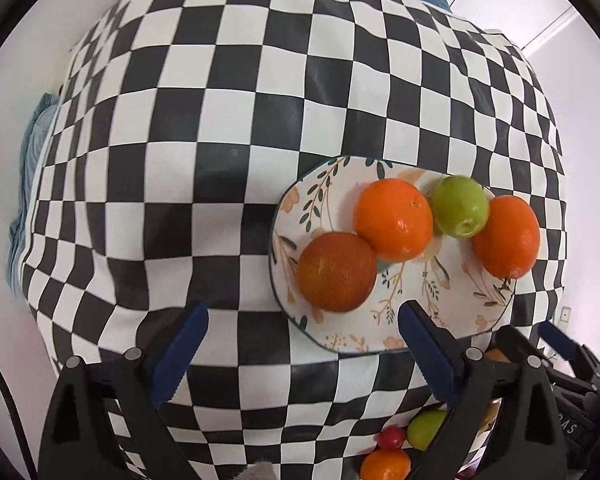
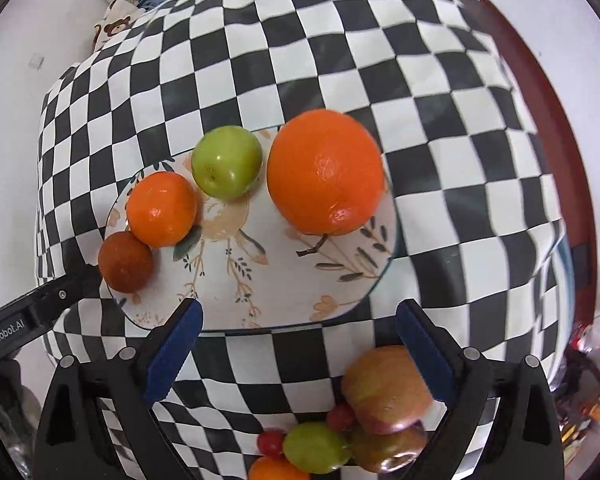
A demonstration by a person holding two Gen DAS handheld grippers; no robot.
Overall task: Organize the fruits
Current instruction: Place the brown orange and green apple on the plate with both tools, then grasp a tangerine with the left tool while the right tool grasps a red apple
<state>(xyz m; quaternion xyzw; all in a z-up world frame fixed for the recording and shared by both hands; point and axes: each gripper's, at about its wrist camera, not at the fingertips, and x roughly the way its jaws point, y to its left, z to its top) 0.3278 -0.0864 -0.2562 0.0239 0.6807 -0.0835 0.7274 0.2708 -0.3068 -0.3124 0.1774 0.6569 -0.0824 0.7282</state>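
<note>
A floral plate (image 1: 296, 204) (image 2: 276, 280) lies on the checkered cloth. It carries a dark orange (image 1: 336, 272) (image 2: 126, 262), a bright orange (image 1: 394, 220) (image 2: 162, 208), a green fruit (image 1: 460, 206) (image 2: 226, 162) and a large orange (image 1: 506, 236) (image 2: 324, 172). My left gripper (image 1: 304, 340) is open over the plate's near left rim, with nothing between its blue pads. My right gripper (image 2: 300, 340) is open just short of the plate's near edge, also with nothing in it. Each gripper shows at the edge of the other's view.
Loose fruit lies near the cloth's front edge: an apple (image 2: 384, 388), a second apple (image 2: 388, 452), a green fruit (image 2: 314, 446) (image 1: 426, 428), small red fruits (image 2: 271, 442) (image 1: 392, 438) and an orange (image 1: 384, 466). The black-and-white cloth (image 1: 220, 120) stretches far beyond the plate.
</note>
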